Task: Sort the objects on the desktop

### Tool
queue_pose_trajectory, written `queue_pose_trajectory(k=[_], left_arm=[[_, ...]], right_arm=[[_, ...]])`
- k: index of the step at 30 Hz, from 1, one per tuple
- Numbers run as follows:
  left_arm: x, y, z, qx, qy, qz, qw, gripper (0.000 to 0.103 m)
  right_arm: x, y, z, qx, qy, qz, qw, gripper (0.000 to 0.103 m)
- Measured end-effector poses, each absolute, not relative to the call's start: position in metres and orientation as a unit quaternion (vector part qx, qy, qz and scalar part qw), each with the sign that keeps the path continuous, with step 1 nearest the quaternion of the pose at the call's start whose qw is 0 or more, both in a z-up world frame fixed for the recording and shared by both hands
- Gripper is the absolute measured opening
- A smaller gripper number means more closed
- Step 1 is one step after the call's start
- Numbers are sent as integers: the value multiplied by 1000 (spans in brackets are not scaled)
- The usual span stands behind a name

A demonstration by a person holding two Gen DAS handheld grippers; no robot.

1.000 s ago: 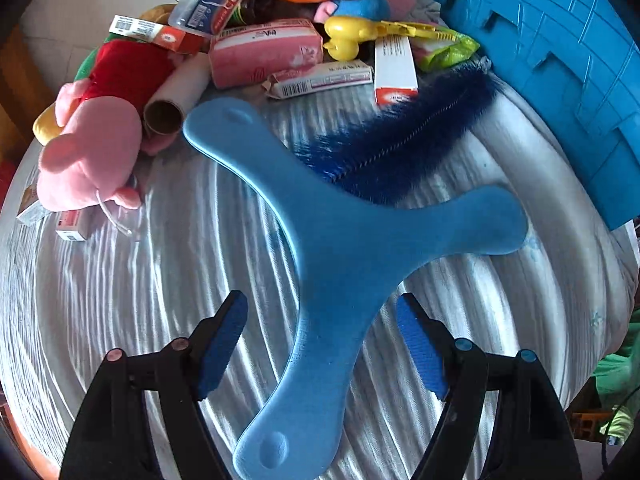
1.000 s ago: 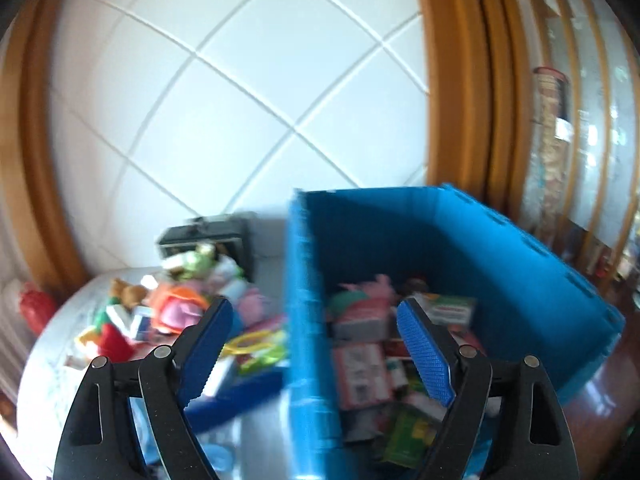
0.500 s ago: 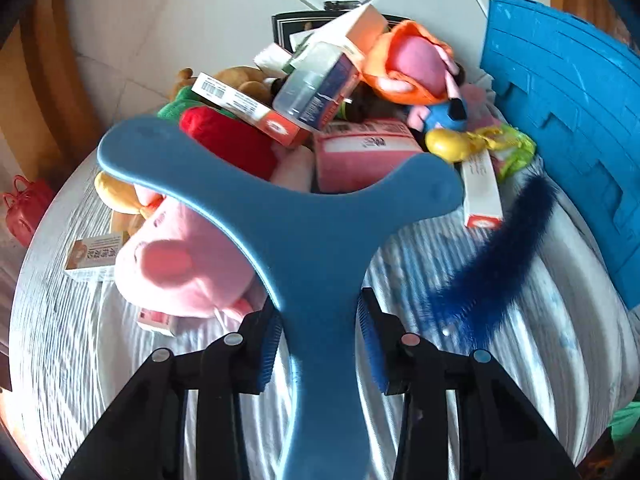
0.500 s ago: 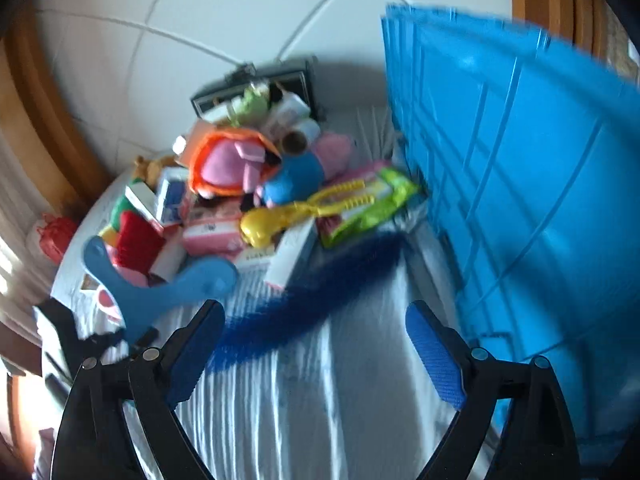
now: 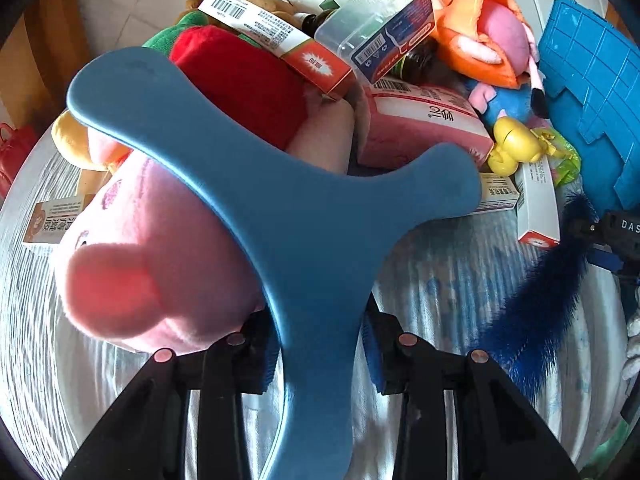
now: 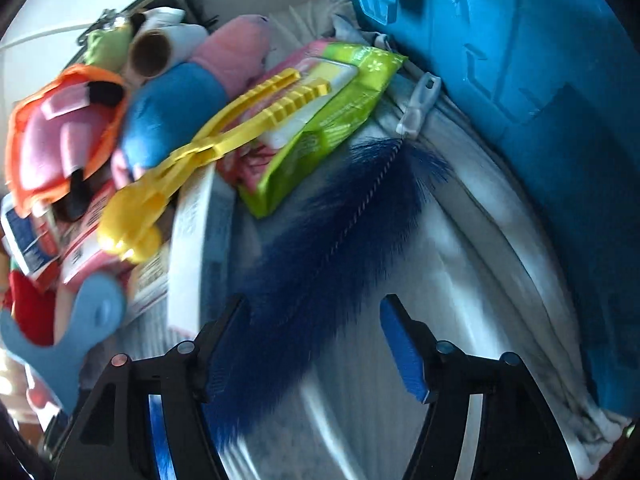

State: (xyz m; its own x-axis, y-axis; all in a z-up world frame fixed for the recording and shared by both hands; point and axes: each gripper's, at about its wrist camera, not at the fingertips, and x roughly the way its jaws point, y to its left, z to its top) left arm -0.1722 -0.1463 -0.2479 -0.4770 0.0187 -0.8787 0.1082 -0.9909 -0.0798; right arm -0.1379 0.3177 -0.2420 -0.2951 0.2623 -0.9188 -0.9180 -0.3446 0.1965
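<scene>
The left gripper (image 5: 318, 354) is clamped on the stem of a smooth, matte blue three-armed boomerang (image 5: 304, 216), which fills the frame's middle and hides part of the plush pink pig (image 5: 160, 256). The right gripper (image 6: 312, 344) has just been narrowing but stays parted — pads astride the fluffy dark-blue bristle brush (image 6: 320, 248) without pressing it. The brush lies on striped cloth beside the ribbed blue plastic crate (image 6: 540, 80) at upper right — its lower end blurred.

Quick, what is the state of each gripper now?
Left gripper: closed on the blue boomerang.
Right gripper: open, fingers have just been closing around the dark blue brush.
</scene>
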Motion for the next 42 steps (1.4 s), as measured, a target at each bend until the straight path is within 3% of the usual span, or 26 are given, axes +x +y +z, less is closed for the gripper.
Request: queue_pose_trajectory(k=[3, 4, 6, 10, 18, 26, 32, 35, 37, 39, 42], left_arm=[[-182, -144, -250, 509, 69, -857, 30, 35], [-184, -144, -251, 507, 73, -859, 28, 35], [-184, -142, -251, 503, 76, -861, 26, 34], [-169, -141, -237, 483, 74, -872, 8, 29], [-141, -141, -178, 427, 80, -900, -18, 11], [-124, -137, -133, 388, 74, -918, -36, 10], [-109, -146, -145, 406, 65, -911, -13, 11], [-103, -145, -170, 436, 31, -900, 13, 30], [-98, -147, -184, 446, 20, -894, 29, 67], [-96, -147, -195, 455, 18, -890, 33, 78], [-101, -143, -207, 455, -8, -888, 73, 78]], right_arm=[[-145, 327, -251, -419, 379, 701, 434, 65], [-148, 329, -255, -421, 375, 701, 436, 60], [-153, 326, -255, -421, 344, 705, 455, 38], [-156, 306, -252, -432, 302, 718, 454, 25], [-128, 242, -199, -403, 302, 775, 381, 22], [-124, 196, -138, -345, 283, 820, 358, 17], [-127, 179, -118, -345, 261, 828, 357, 16], [-127, 181, -131, -365, 273, 818, 351, 16], [-128, 183, -145, -380, 281, 811, 344, 16], [-133, 184, -161, -395, 284, 807, 335, 16], [-143, 185, -181, -417, 282, 800, 326, 16]])
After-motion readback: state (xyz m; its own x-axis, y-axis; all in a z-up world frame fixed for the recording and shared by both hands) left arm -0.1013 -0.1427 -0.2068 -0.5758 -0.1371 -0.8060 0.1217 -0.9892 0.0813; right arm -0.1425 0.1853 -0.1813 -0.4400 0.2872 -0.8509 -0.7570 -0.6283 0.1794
